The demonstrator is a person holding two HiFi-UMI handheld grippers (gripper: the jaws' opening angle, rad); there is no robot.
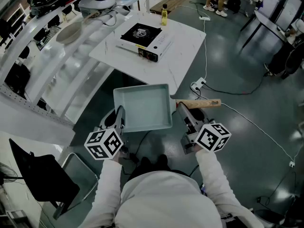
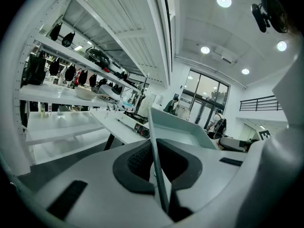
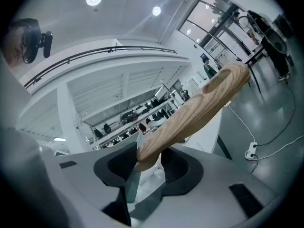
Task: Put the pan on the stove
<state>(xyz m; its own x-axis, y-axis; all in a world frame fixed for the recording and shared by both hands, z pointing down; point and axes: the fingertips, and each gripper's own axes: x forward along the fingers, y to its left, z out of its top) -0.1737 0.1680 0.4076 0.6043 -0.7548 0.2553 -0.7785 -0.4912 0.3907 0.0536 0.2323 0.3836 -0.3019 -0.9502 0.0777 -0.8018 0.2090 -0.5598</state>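
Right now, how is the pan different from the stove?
The pan is up in the air, its rim clamped by the left gripper and its wooden handle by the right gripper; the stove sits on the white table. The pan is pale blue-green and empty; the stove is white with a dark burner in the middle. The pan has a long handle; the stove has none. Both are boxy with straight sides.

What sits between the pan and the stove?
Only a bare strip of white table lies between pan and stove, as the head view shows.
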